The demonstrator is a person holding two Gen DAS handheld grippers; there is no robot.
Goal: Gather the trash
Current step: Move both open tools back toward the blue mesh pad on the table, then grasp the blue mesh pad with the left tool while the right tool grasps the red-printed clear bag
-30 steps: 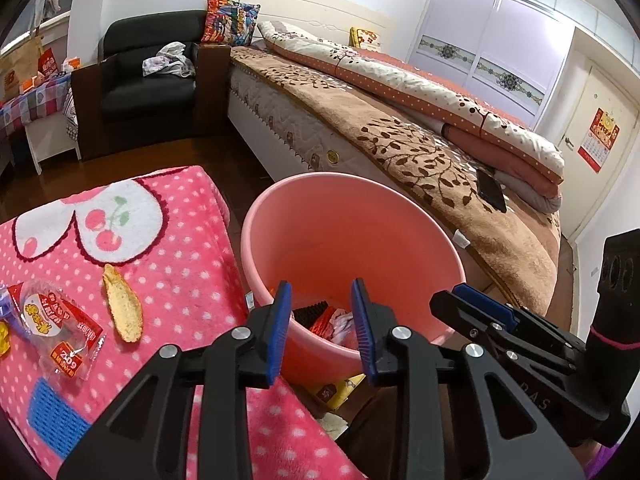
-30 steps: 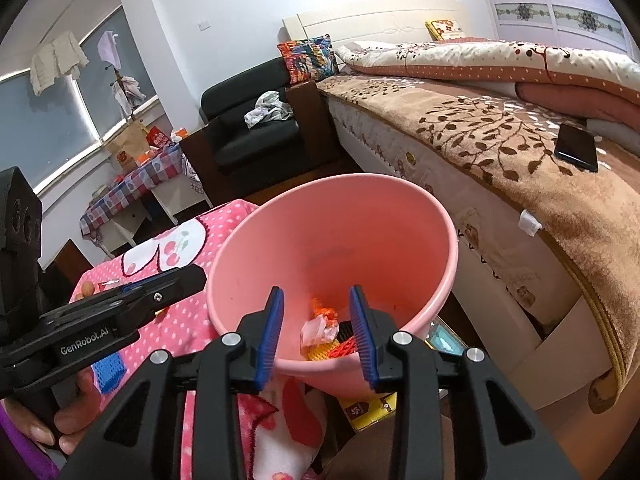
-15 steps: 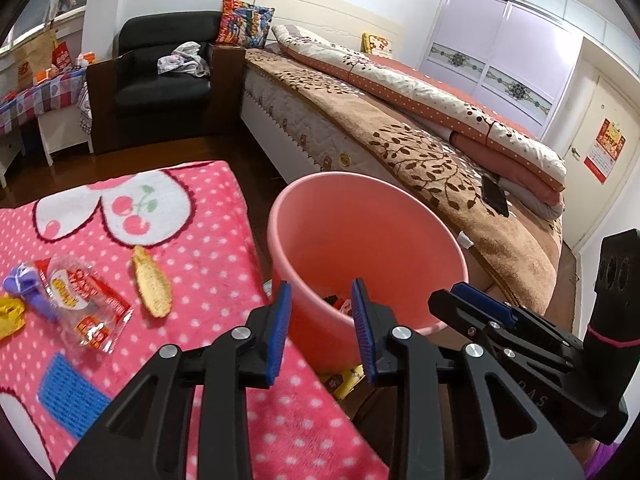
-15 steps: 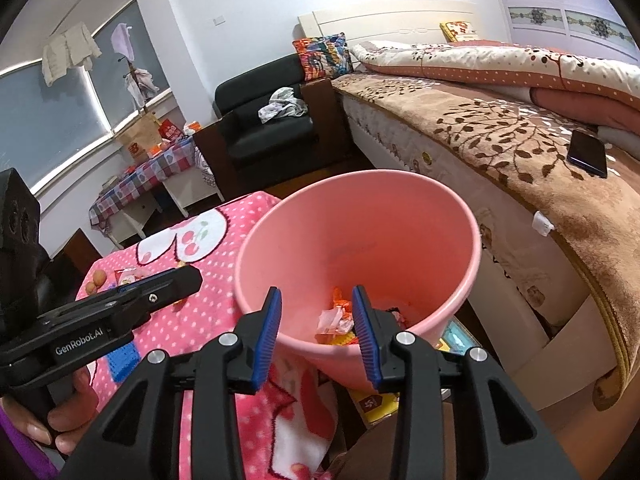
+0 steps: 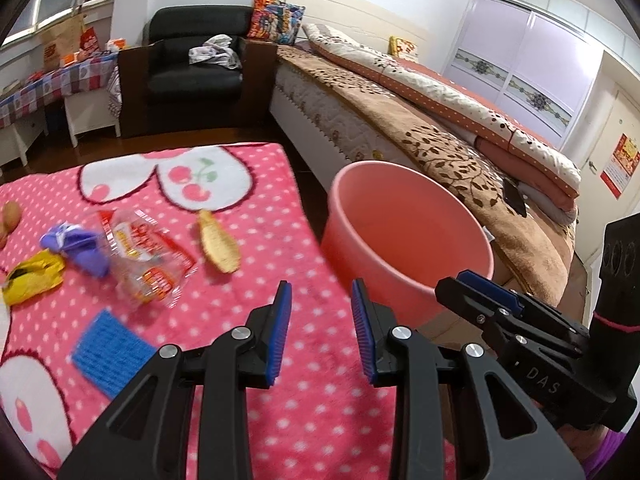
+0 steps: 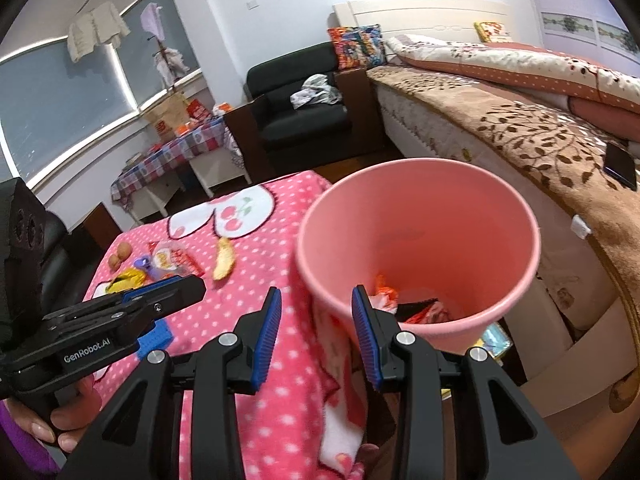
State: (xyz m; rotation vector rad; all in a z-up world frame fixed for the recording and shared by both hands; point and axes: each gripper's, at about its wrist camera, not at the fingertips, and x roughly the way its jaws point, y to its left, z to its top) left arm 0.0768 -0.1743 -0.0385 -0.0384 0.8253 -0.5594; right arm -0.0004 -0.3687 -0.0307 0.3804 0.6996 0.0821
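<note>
A pink bin (image 5: pixel 416 236) stands right of the pink dotted blanket (image 5: pixel 248 312); the right wrist view shows wrappers in its bottom (image 6: pixel 416 308). On the blanket lie a yellowish peel (image 5: pixel 218 242), a clear red-printed wrapper (image 5: pixel 148 256), a purple scrap (image 5: pixel 76 242), a yellow wrapper (image 5: pixel 32 276) and a blue pad (image 5: pixel 112 352). My left gripper (image 5: pixel 320 328) is open and empty over the blanket, left of the bin. My right gripper (image 6: pixel 314 332) is open and empty at the bin's near left rim (image 6: pixel 320 300).
A bed (image 5: pixel 420 128) with a brown cover and a phone (image 5: pixel 514 196) runs along the right. A black armchair (image 5: pixel 192 72) and a checked side table (image 5: pixel 52 84) stand at the back. Brown round items (image 6: pixel 120 254) lie at the blanket's far left.
Both grippers have swung left, away from above the bin toward the blanket. The trash on the blanket has come further into view. Both stay open.
</note>
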